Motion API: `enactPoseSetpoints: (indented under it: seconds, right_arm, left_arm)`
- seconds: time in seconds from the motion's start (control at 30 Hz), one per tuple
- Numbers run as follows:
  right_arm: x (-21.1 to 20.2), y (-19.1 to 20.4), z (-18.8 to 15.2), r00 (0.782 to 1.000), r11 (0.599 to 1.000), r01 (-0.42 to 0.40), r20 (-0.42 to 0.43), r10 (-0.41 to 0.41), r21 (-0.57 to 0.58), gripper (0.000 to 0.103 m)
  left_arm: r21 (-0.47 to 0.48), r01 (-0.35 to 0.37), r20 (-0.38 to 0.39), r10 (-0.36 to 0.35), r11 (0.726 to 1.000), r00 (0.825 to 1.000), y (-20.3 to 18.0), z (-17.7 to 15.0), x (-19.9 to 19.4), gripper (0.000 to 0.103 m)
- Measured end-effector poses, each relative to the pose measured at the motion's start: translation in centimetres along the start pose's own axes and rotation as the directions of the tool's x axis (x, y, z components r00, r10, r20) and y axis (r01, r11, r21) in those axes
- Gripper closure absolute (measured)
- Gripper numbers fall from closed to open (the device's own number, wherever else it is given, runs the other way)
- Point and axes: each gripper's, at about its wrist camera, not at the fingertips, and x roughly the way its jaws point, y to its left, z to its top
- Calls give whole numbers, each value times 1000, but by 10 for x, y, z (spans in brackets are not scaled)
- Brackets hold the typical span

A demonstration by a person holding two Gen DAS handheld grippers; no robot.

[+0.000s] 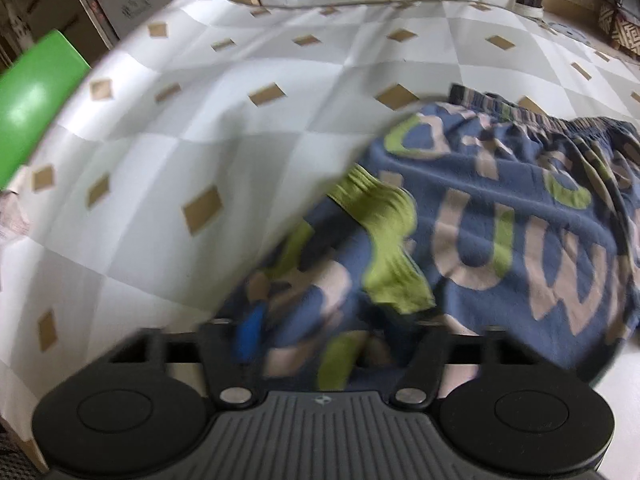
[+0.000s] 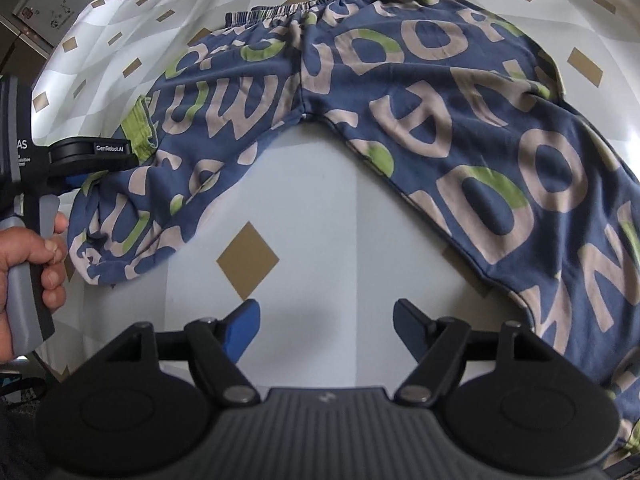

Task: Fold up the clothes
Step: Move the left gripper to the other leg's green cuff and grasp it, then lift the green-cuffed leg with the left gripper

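Left gripper (image 1: 320, 332) fingers pinch the blue lettered pants (image 2: 400, 80) leg; right gripper (image 2: 326, 328) fingers spread wide, empty over the tablecloth (image 2: 320, 208)

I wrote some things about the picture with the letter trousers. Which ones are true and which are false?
1. The trousers are blue with big letters. True.
2. The right claw is squeezing a trouser leg. False: it is open over the bare tablecloth, with nothing between its fingers.
3. The left claw has trouser cloth between its fingers. True.
4. The tablecloth is plain red. False: it is white and grey with brown diamonds.
5. A hand shows in the right wrist view. True: it grips the other claw's handle.
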Motion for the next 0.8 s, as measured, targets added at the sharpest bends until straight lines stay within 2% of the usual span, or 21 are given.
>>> enactPoseSetpoints:
  seconds: [0.03,0.1,0.17,0.23,0.37,0.57,0.8]
  right_arm:
    - [0,1,0,1000,1000,-1,2,1,-2,31]
    - [-1,3,1,1000,1000,-4,7,5,-10,31]
    - [-1,4,1,1000,1000,-4,7,4,-17,31]
    - [-1,6,1,1000,1000,-3,4,3,-23,31]
    - [-2,5,1,1000,1000,3,8,-2,-23,31]
    - [-3,1,2,1000,1000,-1,19,1,-12,31]
    - [-2,0,0,1000,1000,12,21,-12,-24,31]
  left_arm:
    - [-8,11,3,-11,1000,1000,0,-1,-2,64]
    - [-18,22,22,-21,1000,1000,2,-3,-7,84]
    - [-45,41,42,-39,998,998,7,-4,-15,91]
    - [-72,49,70,-44,996,997,13,-6,-25,91]
    - [-78,-28,103,36,997,994,21,-16,-40,91]
    - [-188,-52,80,69,981,994,43,-45,-61,91]
    - [-282,-115,141,160,953,977,58,-84,-100,91]
